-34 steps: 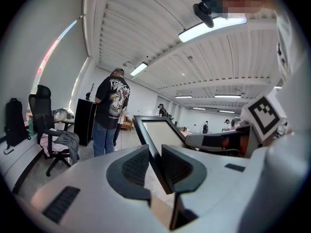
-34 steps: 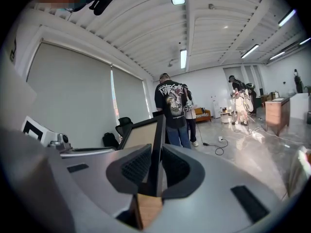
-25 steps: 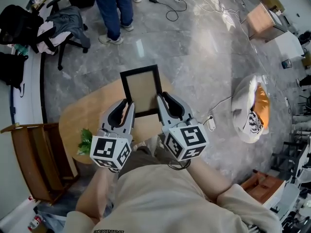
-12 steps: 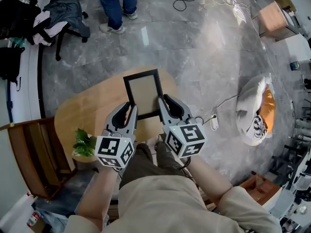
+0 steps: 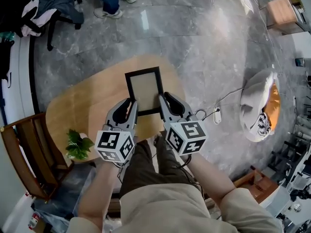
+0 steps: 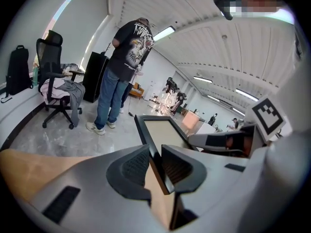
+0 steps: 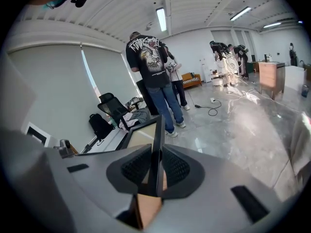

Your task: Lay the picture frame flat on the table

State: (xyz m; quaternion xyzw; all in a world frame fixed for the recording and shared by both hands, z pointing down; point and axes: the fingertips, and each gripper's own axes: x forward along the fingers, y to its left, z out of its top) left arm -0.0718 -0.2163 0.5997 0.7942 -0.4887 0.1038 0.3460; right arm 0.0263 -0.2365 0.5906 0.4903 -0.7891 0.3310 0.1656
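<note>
The black picture frame [image 5: 144, 91] with a tan insert is held above the rounded wooden table [image 5: 82, 108]. My left gripper [image 5: 131, 108] is shut on the frame's left edge, and my right gripper [image 5: 161, 103] is shut on its right edge. In the left gripper view the frame's [image 6: 160, 130] black rail runs between the jaws of my left gripper [image 6: 154, 163]. In the right gripper view the frame [image 7: 156, 140] stands edge-on between the jaws of my right gripper [image 7: 155, 169]. Whether its lower edge touches the table is hidden by the grippers.
A small green plant [image 5: 77, 144] stands at the table's near left corner. A brown wooden shelf [image 5: 22, 159] is left of the table. A person in jeans [image 6: 121, 67] stands beyond it, near an office chair [image 6: 56, 89] with clothes. A beanbag [image 5: 260, 106] lies right.
The head view has shifted, so the frame and table sit slightly lower and further right in the picture. Both grippers keep the same hold on the frame.
</note>
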